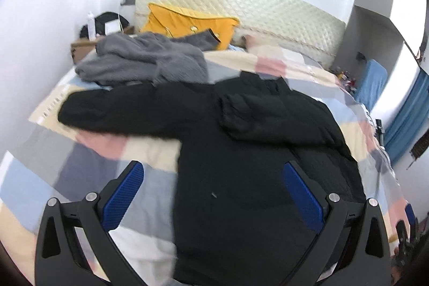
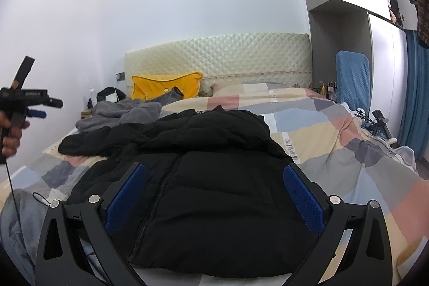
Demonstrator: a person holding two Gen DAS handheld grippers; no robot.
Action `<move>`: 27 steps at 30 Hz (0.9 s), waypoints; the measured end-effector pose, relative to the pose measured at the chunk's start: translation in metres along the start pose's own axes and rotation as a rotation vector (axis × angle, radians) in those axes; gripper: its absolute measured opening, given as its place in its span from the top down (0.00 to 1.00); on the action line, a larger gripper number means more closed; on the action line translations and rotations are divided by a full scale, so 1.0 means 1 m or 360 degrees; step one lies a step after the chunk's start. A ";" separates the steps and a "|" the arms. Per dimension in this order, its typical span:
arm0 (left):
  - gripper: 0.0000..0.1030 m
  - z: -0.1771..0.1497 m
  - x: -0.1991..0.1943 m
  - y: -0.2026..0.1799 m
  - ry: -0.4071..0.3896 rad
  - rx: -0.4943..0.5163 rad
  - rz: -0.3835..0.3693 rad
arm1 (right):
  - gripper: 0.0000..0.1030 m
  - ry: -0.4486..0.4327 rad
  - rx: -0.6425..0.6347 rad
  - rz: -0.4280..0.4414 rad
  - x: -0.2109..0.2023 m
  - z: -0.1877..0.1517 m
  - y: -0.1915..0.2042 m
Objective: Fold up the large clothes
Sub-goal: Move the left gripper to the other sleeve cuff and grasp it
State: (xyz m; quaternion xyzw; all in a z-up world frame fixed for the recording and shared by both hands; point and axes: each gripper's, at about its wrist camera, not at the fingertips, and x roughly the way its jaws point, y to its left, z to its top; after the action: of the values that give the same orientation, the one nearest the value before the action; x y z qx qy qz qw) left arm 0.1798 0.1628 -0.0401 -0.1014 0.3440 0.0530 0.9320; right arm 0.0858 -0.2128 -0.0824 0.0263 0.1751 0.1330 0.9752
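A black jacket (image 2: 214, 178) lies spread across the middle of the bed (image 2: 335, 136), one sleeve reaching toward the left of the frame. The right gripper (image 2: 214, 178) hovers over its hem, fingers spread and empty. The left gripper (image 1: 213, 176) hangs above the jacket (image 1: 228, 165) too, fingers spread wide. A gray garment (image 1: 144, 60) and yellow pillow (image 1: 187, 23) sit at upper left

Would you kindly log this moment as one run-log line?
left gripper: open, empty | right gripper: open, empty | black puffer jacket: on bed, one sleeve outstretched
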 end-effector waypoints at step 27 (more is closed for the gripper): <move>0.00 0.077 0.110 0.255 0.0115 -0.0306 0.0236 | 0.00 0.0130 0.0031 -0.0073 0.028 0.002 0.012</move>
State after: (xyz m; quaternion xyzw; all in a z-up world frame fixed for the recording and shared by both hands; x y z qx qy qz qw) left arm 0.2690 0.4316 -0.0932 -0.1663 0.3773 0.1506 0.8985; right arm 0.1087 -0.1941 -0.0889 0.0263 0.2166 0.1097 0.9697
